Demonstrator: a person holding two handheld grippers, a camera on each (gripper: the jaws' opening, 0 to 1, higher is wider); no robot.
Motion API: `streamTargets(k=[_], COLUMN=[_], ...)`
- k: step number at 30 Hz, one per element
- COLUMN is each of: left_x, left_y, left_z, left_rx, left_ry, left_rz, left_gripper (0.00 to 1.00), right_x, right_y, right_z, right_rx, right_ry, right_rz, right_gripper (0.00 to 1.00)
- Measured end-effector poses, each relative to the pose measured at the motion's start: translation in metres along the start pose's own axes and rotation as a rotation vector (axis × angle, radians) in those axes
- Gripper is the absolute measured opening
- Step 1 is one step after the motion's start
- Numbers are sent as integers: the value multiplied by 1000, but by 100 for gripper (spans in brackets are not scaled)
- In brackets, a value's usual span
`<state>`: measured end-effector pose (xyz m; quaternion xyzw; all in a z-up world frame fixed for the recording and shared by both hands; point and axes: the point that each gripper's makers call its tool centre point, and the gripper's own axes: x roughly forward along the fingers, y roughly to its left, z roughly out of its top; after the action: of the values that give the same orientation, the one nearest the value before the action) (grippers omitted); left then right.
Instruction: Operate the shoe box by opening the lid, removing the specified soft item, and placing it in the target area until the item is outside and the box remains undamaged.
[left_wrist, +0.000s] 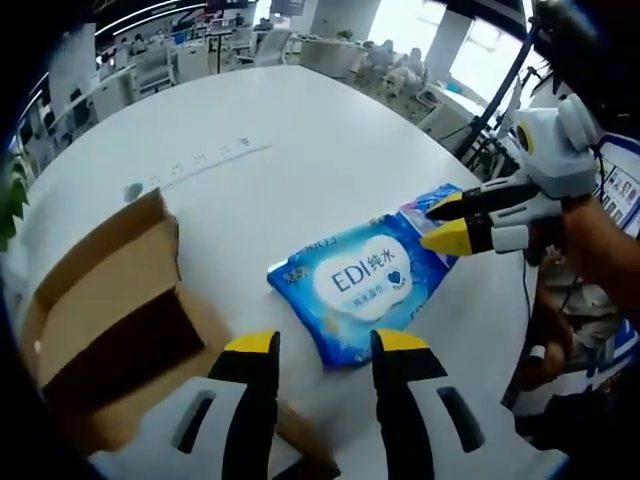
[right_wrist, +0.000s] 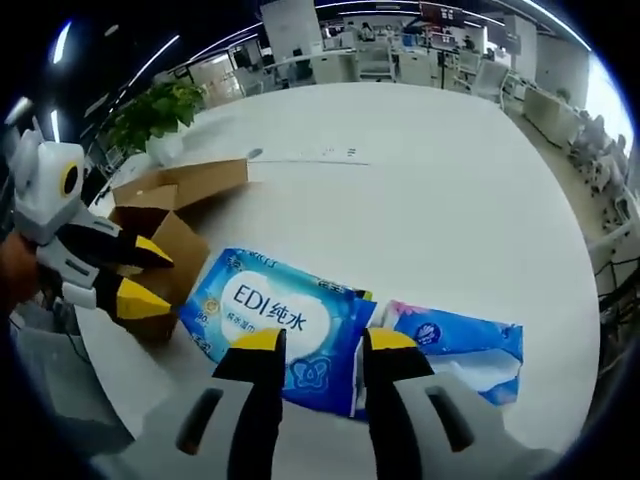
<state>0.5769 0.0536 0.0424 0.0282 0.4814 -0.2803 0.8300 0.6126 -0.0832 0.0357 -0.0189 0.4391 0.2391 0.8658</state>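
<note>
An open brown shoe box (left_wrist: 110, 320) lies at the left of the white table (left_wrist: 300, 130), its inside dark. A blue wipes pack (left_wrist: 365, 285) marked "EDI" lies flat on the table outside the box. My left gripper (left_wrist: 325, 345) is open, just short of the pack's near corner. My right gripper (left_wrist: 447, 222) comes in from the right, open, its tips at the pack's far edge. In the right gripper view the wipes pack (right_wrist: 270, 320) and a second blue-and-pink pack (right_wrist: 450, 340) lie under my open right gripper (right_wrist: 325, 342). The left gripper (right_wrist: 135, 278) hovers beside the box (right_wrist: 170, 220).
The round white table (right_wrist: 430, 180) has bare room beyond the packs. A potted plant (right_wrist: 155, 115) stands at its far edge near the box. A person's arm (left_wrist: 600, 250) holds the right gripper. Office desks and chairs fill the background.
</note>
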Motion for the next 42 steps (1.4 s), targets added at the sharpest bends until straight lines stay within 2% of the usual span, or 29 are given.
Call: streamTargets(k=[6, 9, 11, 13, 19, 26, 33, 37, 42], left_x=[-21, -34, -44, -54, -76, -98, -115, -121, -126], left_y=[12, 20, 30, 37, 54, 75, 94, 102, 107], left_z=[-6, -6, -7, -8, -22, -39, -48, -59, -67], left_rx=[-10, -21, -17, -30, -46, -72, -88, -106, -116], left_ry=[-4, -15, -24, -36, -46, -48, -56, -49, -46], left_rz=[17, 17, 47, 52, 73, 97, 123, 131, 132], left_gripper=[36, 32, 36, 36, 35, 35, 35, 35, 35], right_x=[-8, -10, -12, -12, -9, -5, -1, 2, 4], right_y=[17, 33, 44, 53, 90, 122, 151, 164, 177], right_z=[13, 21, 26, 30, 38, 44, 49, 49, 50], right_rx=[-22, -38, -51, -56, -93, -125, -161, -183, -201], right_ry=[-13, -19, -28, -32, -38, -38, -35, -26, -18], right_rz=[4, 15, 21, 29, 56, 82, 107, 117, 130], right_gripper=[26, 25, 25, 25, 24, 24, 23, 23, 23])
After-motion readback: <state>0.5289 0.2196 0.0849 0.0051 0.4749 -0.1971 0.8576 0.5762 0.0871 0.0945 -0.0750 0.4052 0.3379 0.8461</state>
